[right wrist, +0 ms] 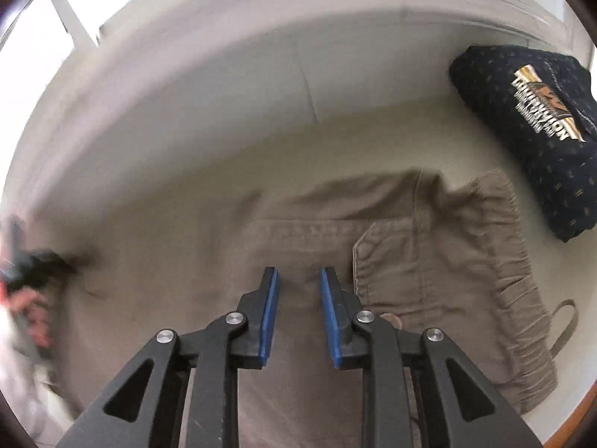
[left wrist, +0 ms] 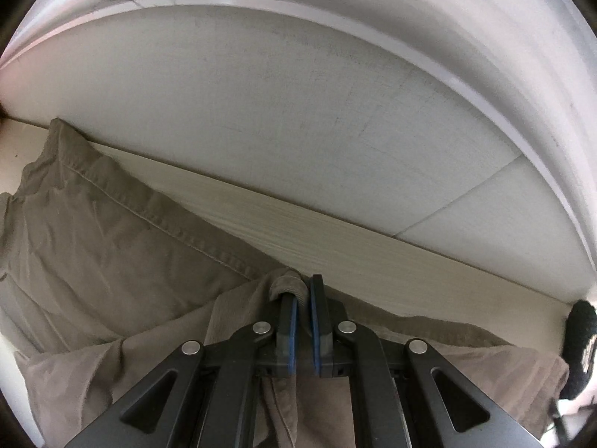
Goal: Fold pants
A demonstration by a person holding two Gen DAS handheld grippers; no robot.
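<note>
— Jaws first, please: how do they stand on each side?

— On the left gripper (left wrist: 305, 298) the jaws are pressed together on a fold of the pants (left wrist: 112, 231). A small roll of the brown cloth bulges out just beside the left blue pad. On the right gripper (right wrist: 296, 291) the jaws stand apart, with a clear gap between the blue pads (right wrist: 270, 310), and nothing is between them. They hang over the cloth; I cannot tell if the tips touch it.

— Where are the pants?

— They lie spread on the pale counter (left wrist: 373, 257), close to the white wall panel (left wrist: 261, 112). In the left wrist view a long stitched seam runs from the upper left down to the gripped fold. In the right wrist view the elastic waistband (right wrist: 511, 261) is at the right, with a pocket (right wrist: 388, 265) just beside the right jaw.

— Anything else on the counter?

— A dark blue garment (right wrist: 530, 130) with a gold print lies beyond the waistband. At the left edge of that view a blurred hand (right wrist: 26, 298) is seen.
</note>
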